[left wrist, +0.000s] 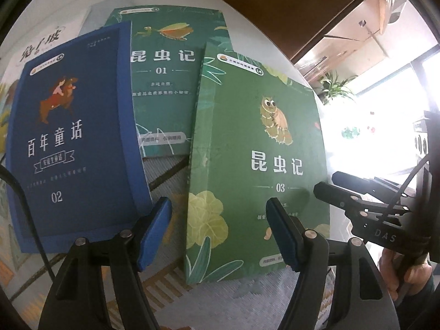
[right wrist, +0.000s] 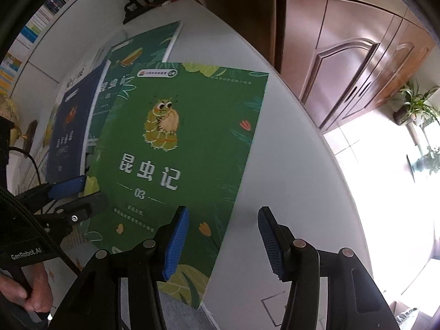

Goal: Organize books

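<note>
Left wrist view: lines run from the nearest things to the farthest.
Left gripper: bottom centre of the left view, jaws about half open and holding nothing; the near left corner of book 03 lies between the pads without either touching it.
Right gripper: bottom centre of the right view, jaws about half open and empty; the left pad hangs over the cover of book 03 and the right pad over bare table, so the book's right edge sits between them.
Hands: a hand at the lower right of the left view grips the right tool, and a hand at the lower left of the right view grips the left tool.
Book 03: green, centre of both views, nearest of the books and lying on top, its upper left corner over book 01.
Book 02: blue, left of the left view, its cover bowed upward, overlapping book 01.
Book 01: teal green, upper centre, partly under both.
White book: upper left, mostly hidden.
Table: pale, smooth and round-edged.
Handling, as a judgement: thin paperbacks, light and flexible, with slick covers; they would sag if lifted by one corner.
Hold, as a judgement: pinch book 03 across an edge near the middle of a side, or with one gripper at each long edge, and lift it level.
</note>
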Tool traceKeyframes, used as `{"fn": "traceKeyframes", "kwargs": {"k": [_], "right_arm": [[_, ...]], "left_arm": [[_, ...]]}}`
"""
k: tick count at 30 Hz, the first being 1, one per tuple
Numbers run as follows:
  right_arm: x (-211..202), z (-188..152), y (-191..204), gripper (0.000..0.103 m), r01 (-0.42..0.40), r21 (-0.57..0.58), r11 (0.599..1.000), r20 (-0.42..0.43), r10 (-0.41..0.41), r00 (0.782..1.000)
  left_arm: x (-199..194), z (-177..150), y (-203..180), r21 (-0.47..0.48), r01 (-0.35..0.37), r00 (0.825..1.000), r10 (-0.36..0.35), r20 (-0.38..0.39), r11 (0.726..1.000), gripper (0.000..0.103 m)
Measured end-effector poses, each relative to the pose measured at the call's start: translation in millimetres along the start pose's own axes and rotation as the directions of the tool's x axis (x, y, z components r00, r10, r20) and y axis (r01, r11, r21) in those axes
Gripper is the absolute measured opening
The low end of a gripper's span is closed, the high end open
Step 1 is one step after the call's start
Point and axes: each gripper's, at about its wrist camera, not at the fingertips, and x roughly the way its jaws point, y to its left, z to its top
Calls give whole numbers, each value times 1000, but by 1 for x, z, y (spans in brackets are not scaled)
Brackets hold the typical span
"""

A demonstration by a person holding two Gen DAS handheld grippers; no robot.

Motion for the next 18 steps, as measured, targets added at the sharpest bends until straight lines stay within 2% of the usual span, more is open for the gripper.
{"fn": "traceKeyframes", "kwargs": {"k": [2, 3, 5, 9, 18], "right_arm": [[1, 0, 4, 45, -21, -3, 1000, 6, 21, 1000], [2, 0, 6, 45, -30, -5, 1000, 7, 30, 1000], [3, -1, 12, 45, -57, -10, 998, 7, 57, 998], [5, 1, 21, 45, -12, -59, 998, 14, 12, 1000], [4, 5, 17, 45, -20, -57, 998, 9, 21, 1000]], "left_arm": [[0, 0, 2, 1, 1, 1000, -1, -12, 1000, 48], [0, 0, 3, -1, 3, 1000, -3, -12, 1000, 46], [-1, -1, 7, -12, 38, 999, -38, -12, 999, 46], [-1, -4, 14, -33, 77, 997, -77, -8, 997, 46], [-3, -6, 4, 12, 36, 999, -36, -6, 999, 52]]}}
